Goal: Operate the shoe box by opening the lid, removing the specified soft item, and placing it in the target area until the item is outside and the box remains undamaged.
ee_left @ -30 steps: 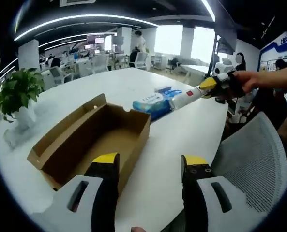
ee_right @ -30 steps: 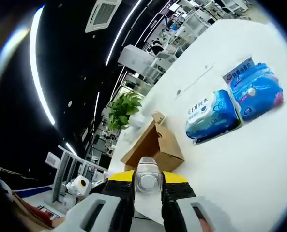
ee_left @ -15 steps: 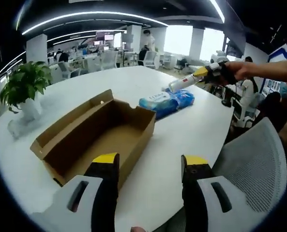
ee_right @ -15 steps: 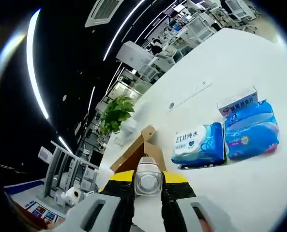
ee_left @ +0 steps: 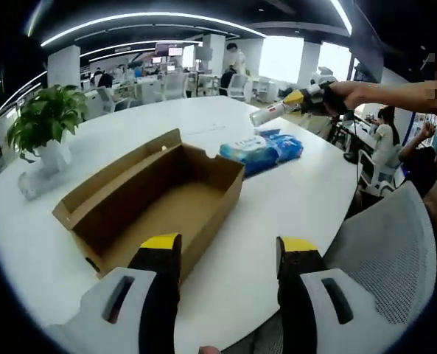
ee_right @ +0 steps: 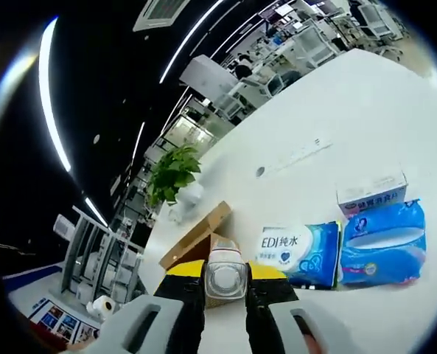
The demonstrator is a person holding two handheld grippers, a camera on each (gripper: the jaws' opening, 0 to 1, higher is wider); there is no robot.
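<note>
The brown cardboard shoe box (ee_left: pixel 153 198) lies open on the white table (ee_left: pixel 292 199), and its inside looks bare. My left gripper (ee_left: pixel 229 254) hovers open over the box's near right corner, holding nothing. My right gripper (ee_left: pixel 298 99) reaches in from the right, high above the table, shut on a white bottle (ee_left: pixel 271 113). In the right gripper view the bottle (ee_right: pixel 225 276) sits between the yellow-tipped jaws of the right gripper (ee_right: pixel 225 267). Below it are the box (ee_right: pixel 194 237) and a blue wipes pack (ee_right: pixel 301 254).
Two blue soft packs (ee_left: pixel 264 147) lie right of the box; the second pack (ee_right: pixel 384 243) and a small white-and-blue carton (ee_right: pixel 371 196) lie beside the first. A potted plant (ee_left: pixel 45 122) stands left of the box. A grey mesh chair (ee_left: pixel 380 251) is at the table's near right edge.
My right gripper has lifted the bottle up and away from the blue packs. The left gripper's view has shifted slightly; box and packs have stayed put.
</note>
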